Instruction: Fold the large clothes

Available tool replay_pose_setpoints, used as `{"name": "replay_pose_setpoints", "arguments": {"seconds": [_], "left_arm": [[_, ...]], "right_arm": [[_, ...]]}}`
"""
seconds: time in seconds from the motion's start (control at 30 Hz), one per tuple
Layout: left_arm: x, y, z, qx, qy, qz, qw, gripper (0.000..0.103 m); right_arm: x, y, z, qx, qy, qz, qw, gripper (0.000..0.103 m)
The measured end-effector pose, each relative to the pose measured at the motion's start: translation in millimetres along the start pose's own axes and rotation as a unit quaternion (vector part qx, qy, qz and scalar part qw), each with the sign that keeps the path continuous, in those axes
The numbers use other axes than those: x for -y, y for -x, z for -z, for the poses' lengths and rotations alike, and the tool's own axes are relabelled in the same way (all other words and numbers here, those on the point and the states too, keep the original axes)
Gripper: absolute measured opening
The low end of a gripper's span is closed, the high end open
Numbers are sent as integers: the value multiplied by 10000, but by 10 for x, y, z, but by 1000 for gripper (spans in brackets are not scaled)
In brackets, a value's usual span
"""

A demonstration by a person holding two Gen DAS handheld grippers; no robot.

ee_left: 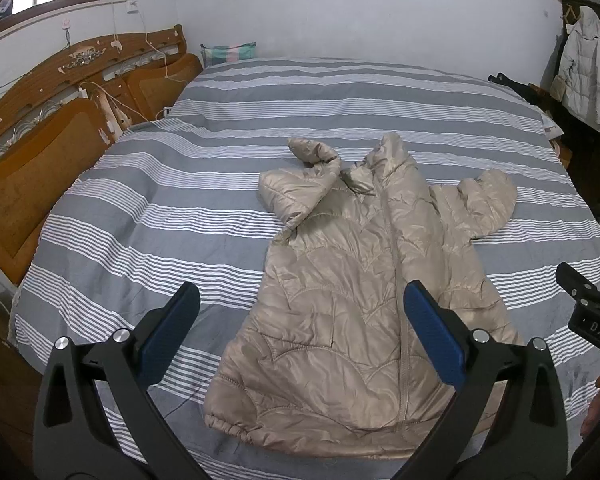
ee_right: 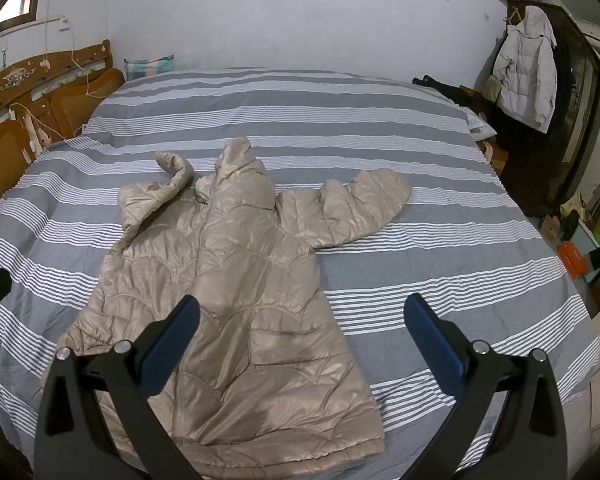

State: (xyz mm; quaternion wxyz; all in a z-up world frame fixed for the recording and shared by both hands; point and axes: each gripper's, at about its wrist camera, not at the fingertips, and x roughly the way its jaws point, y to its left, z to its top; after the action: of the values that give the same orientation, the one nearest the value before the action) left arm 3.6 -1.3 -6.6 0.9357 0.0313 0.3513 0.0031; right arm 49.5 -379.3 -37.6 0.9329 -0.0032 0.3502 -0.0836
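Beige puffer jacket (ee_right: 236, 280) flat on striped bed (ee_right: 420, 128), right gripper (ee_right: 300, 332) jaws apart.

Only readable text: "DAS" in pale letters on the black body of the right gripper (ee_left: 592, 312), seen at the right edge of the left wrist view; letters may continue past what shows. No other legible text, brand or number on the jacket (ee_left: 352, 288), bedding or walls in either view.

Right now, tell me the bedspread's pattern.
Bedspread: grey bands alternating with thin white stripes, clearest in the right wrist view.
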Motion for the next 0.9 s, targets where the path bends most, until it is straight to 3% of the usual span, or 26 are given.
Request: {"name": "replay_pose_setpoints", "arguments": {"seconds": [0.9], "left_arm": [[0, -40, 46, -60, -1, 21, 10000, 100]], "right_arm": [[-11, -10, 43, -20, 2, -44, 10000, 102]]}}
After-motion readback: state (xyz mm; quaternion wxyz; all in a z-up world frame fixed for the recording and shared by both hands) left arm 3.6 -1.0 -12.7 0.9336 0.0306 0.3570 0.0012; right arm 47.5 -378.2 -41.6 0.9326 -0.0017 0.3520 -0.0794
